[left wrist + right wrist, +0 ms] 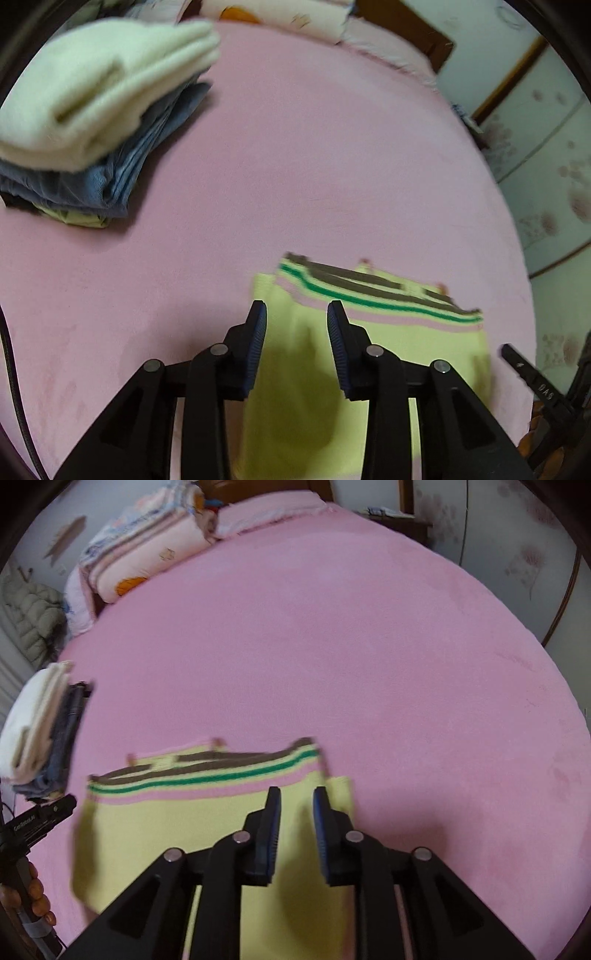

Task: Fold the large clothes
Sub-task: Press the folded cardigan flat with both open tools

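Observation:
A folded pale yellow garment [406, 339] with brown, green and pink stripes along its far edge lies on the pink bed; it also shows in the right wrist view [192, 819]. My left gripper [297, 310] is open and empty above the garment's left part. My right gripper [297, 794] is open and empty above the garment's right part. The right gripper's tip shows at the right edge of the left wrist view [532, 380]. The left gripper, held by a hand, shows at the left edge of the right wrist view [40, 816].
A stack of folded clothes [92, 107], cream on top of blue denim, sits on the pink bed [314, 155] at the far left; it also shows in the right wrist view [40, 731]. Folded quilts and pillows [147, 550] lie at the headboard. A wardrobe [546, 155] stands to the right.

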Tool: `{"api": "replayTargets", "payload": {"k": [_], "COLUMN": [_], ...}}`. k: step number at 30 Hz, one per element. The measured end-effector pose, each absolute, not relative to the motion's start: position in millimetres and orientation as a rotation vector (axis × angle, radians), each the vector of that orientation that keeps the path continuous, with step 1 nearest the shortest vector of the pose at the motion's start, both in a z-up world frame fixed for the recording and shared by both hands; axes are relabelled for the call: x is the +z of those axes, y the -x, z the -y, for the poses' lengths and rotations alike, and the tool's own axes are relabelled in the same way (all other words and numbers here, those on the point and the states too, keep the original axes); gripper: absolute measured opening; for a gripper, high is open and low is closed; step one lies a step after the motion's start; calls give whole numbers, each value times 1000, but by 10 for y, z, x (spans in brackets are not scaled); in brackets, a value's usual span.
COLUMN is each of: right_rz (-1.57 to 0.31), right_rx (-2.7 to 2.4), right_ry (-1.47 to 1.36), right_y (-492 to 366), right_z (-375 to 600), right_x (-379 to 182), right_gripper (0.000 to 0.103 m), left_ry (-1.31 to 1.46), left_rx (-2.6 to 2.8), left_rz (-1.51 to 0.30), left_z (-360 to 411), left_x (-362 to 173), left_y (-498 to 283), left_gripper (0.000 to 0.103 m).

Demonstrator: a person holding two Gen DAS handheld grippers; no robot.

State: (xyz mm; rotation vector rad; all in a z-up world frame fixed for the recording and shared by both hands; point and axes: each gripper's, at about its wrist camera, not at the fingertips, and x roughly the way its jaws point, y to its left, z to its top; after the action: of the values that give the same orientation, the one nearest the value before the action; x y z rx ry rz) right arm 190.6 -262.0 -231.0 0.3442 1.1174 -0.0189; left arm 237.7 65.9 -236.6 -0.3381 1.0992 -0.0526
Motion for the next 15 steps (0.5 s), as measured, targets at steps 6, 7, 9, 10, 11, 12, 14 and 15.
{"api": "replayTargets", "payload": {"k": [6,7,9,10,11,12,14,15], "right_rz": [-1189,-1206,-1219,-1216,-1210,-1201,-1182,-1178], "right_rx": [177,195,196,177,133,105,64,75], "right_ry": [-297,-265,-194,-164,-121,-106,-106,-138], "right_y": [-1660,-1621,-1585,-1590,-1581,-1571,-1547,-1537], "right_z": [1858,1783,1702,1702,1773,1901,2151,2315], "right_x": [-2405,-2465,-2559,-2596,-2653,-2680,-2725,-2751], "right_gripper": [19,19,19,19,19,14,0,0], "left_ry": [274,250,230,248,276,289,264,241], "left_rx": [-85,-71,-40,-38,-46,-53,-73,-86], "left_rz": [-1169,-1183,-1195,-1203,-1209,-1210,-1210,-1208], "left_z": [-394,-372,-408,-466,-534,-628,-664,-664], "left_x": [-2549,-2615,-2758,-2817,-2860,-2874,-2883,-2889], "left_y": [-1992,-1970,-1907,-1910,-1914,-1890,-1905,-1894], "left_gripper": [24,20,14,13,13,11,10,10]}}
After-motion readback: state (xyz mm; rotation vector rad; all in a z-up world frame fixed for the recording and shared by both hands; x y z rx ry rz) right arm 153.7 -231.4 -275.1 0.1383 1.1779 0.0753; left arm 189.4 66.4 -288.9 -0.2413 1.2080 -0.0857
